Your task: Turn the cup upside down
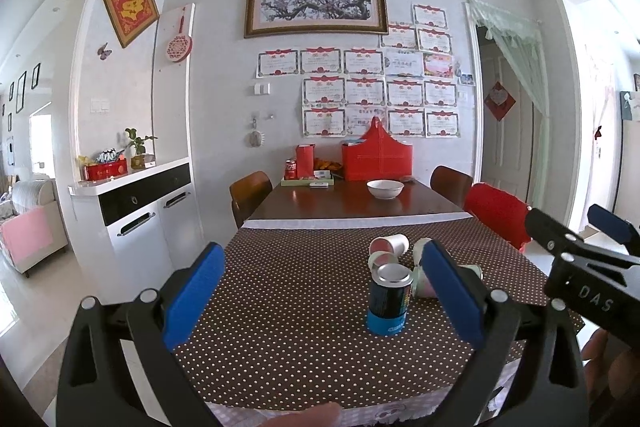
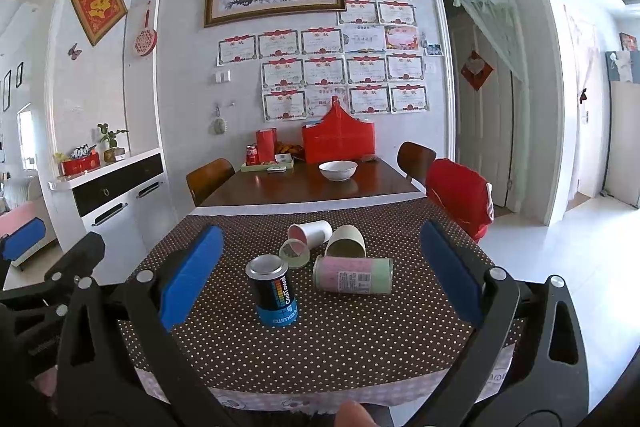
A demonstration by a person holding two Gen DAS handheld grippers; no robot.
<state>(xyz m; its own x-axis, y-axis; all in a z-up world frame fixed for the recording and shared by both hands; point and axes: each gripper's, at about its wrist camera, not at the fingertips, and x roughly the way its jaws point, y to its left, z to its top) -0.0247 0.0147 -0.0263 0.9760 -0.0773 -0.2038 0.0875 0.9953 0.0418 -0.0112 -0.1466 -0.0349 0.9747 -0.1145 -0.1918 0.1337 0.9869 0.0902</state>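
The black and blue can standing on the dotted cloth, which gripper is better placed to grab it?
Probably the right gripper: its open jaws frame the can near centre. In the left gripper's view the can sits off toward one finger.

- My left gripper (image 1: 320, 291) hovers with its blue-padded jaws spread wide, nothing between them.
- My right gripper (image 2: 320, 275) is held level beside it, jaws equally wide and empty.
- A fingertip (image 2: 354, 413) of my hand shows at the bottom edge of the right wrist view.
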